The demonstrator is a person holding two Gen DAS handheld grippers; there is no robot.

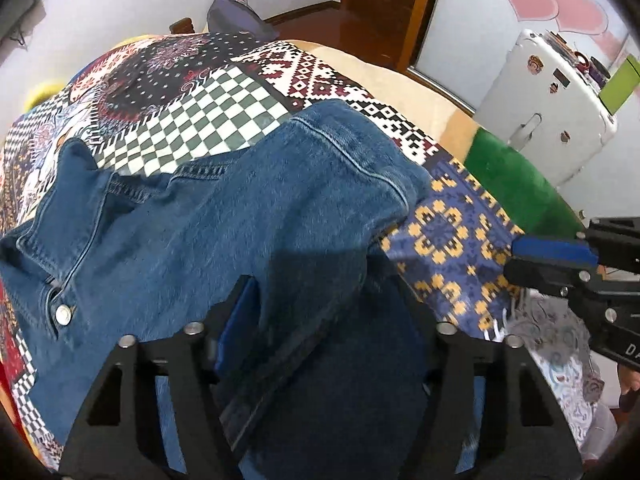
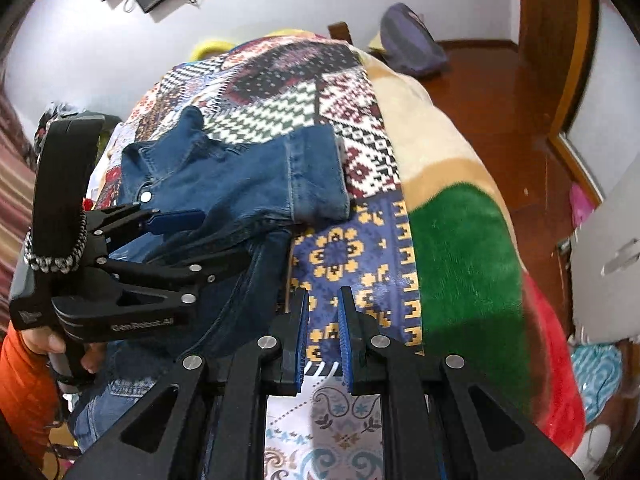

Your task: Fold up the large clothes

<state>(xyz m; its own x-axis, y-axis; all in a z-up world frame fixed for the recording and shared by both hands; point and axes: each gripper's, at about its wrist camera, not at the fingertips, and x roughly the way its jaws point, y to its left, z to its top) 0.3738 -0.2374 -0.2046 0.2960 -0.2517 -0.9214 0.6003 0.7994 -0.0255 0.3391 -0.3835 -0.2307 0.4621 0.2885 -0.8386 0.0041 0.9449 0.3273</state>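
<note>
A: Nearest the lens are the left gripper's (image 1: 316, 312) black fingers, and the denim jacket (image 1: 224, 216) runs right between them. Is it gripping?

B: The jaws stand about half apart with a dark fold of denim in the gap. The blue pad on one side lies against the cloth; whether the other presses it, I cannot tell, as the fabric hides it. In the right wrist view the left gripper (image 2: 224, 236) lies low over the jacket's near edge.

A: And the right gripper (image 2: 324, 340)?

B: Drawn narrow, nothing between its blue pads. It hangs beside the jacket, over the blue-and-yellow patch of the patterned blanket (image 2: 344, 256). There is no cloth in it.

A: Where does the jacket lie?

B: Spread on the blanket across the bed, collar and a metal button (image 1: 63, 314) to the left, one sleeve (image 2: 312, 176) folded across toward the right, its cuff just beside the red-and-white patch. The hem end trails off the near edge.

A: So how to do this step well?

B: I judge the left side is taking hold of the near edge for a fold. Bite a full layer, not a wrinkle, and close firmly; denim is heavy and will slip from a shallow pinch. The right should open and take the matching edge at the same depth, so both lift evenly and the crease comes straight.
</note>
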